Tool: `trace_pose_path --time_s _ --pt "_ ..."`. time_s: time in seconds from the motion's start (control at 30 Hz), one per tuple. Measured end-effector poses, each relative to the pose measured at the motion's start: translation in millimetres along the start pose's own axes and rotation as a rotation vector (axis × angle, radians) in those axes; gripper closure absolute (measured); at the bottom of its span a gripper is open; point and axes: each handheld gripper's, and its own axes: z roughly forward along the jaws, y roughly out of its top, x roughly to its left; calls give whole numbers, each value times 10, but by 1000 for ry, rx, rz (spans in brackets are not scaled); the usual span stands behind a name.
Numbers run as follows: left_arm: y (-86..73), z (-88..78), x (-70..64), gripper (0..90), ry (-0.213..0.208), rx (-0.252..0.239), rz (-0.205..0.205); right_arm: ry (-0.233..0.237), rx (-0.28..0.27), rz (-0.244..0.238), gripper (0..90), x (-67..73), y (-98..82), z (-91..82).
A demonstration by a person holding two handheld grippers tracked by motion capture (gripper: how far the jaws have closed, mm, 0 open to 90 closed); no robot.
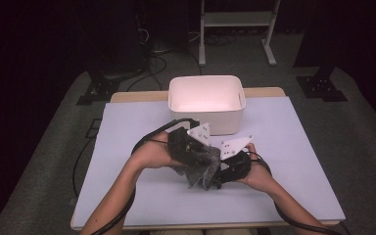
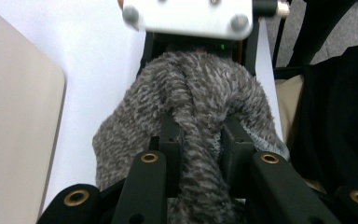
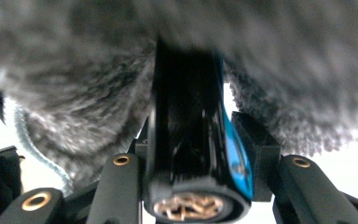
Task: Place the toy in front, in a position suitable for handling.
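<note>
A grey fuzzy cloth hangs between my two grippers above the middle of the table. In the left gripper view my left gripper is shut on a bunched fold of the cloth, which runs forward to the other gripper's grey plate. My right gripper is shut on a glossy black cylinder with a blue stripe. The cloth covers the cylinder's far end and hides it. In the high view the left gripper and the right gripper almost meet inside the cloth.
A white bin stands open just behind the hands, at the table's far middle. The pale table top spreads to both sides. Cables trail from both grippers toward the near edge. A white stand's legs rise beyond the table.
</note>
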Motion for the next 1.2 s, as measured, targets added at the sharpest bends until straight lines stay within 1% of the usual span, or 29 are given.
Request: trace_pose_path --time_s 0.03,0.1,0.17,0.3,0.33,0.37,0.4,0.43,0.53,0.67,0.7,0.73,0.8,0.83,0.9,0.97,1.03,1.2 --pt "2 -1 5 740 4 9 0 0 -1 0 569 2 12 19" --pt "-4 4 6 740 3 -2 -10 2 -7 11 570 -2 24 46" --pt "-11 29 8 740 1 5 -18 5 -14 10 569 -6 27 66" --pt "-22 24 5 741 -7 13 -25 13 -8 18 552 -3 32 69" --pt "-22 20 -4 741 1 21 -23 22 -5 23 524 -7 35 61" --pt "-23 16 -10 740 17 29 -21 34 -6 39 500 -11 38 50" --pt "-27 12 -10 740 29 40 -21 33 -5 48 489 -14 40 32" --pt "-32 8 -8 740 32 40 -21 23 -6 44 497 -11 42 9" --pt "-17 28 -16 740 11 22 -21 -5 -2 25 555 19 50 -40" --pt "13 33 -7 739 17 24 -9 -26 15 -2 568 32 48 -59" --pt "9 30 -9 739 17 12 -16 -26 19 -5 568 31 46 -67" --pt "3 20 -2 739 19 14 -12 -24 19 -3 568 29 42 -76" --pt "-18 10 6 738 19 13 -16 -20 19 0 568 17 28 -100" --pt "-30 14 7 738 23 9 -25 -17 18 5 568 14 19 -115" --pt "-46 30 20 739 20 17 -24 -19 19 14 568 5 -6 -154" --pt "-52 61 21 739 16 12 -29 -20 22 22 568 -3 -32 -196" --pt "-52 85 20 739 9 11 -30 -24 23 20 568 -1 -56 -233" --pt "-68 155 12 738 -7 -5 -41 -36 50 10 567 19 -82 -306"
